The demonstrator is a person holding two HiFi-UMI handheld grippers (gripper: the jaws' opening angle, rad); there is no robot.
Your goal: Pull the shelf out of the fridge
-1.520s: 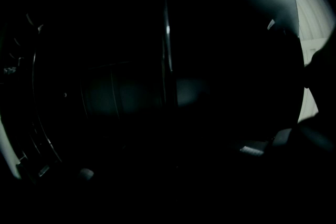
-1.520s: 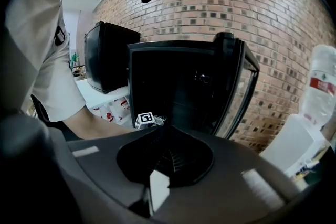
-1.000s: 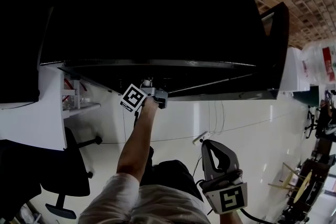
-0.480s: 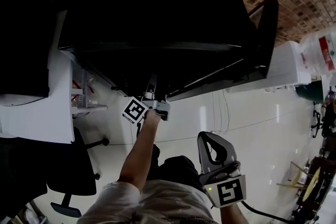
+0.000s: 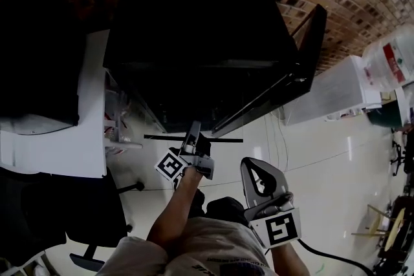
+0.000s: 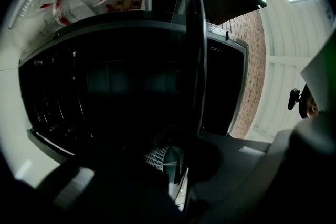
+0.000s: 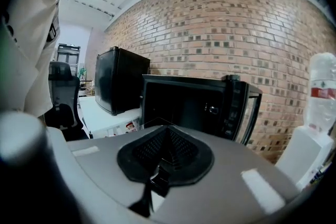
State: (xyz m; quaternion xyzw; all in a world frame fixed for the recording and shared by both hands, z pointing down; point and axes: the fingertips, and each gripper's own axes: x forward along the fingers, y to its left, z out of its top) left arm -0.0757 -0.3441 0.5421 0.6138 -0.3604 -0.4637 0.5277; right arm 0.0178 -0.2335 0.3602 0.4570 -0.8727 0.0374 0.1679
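Jaws of left gripper (image 5: 195,141) on shelf (image 6: 192,60)

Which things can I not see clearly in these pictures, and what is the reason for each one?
- Inside of the fridge: head view, black shadow; its contents cannot be told.
- Shelf: edge-on in the head and left gripper views; its surface hardly shows.
- Left gripper on the shelf: left gripper view, too dark round the pads for the exact contact.
- Bottle: right gripper view, label print too small.
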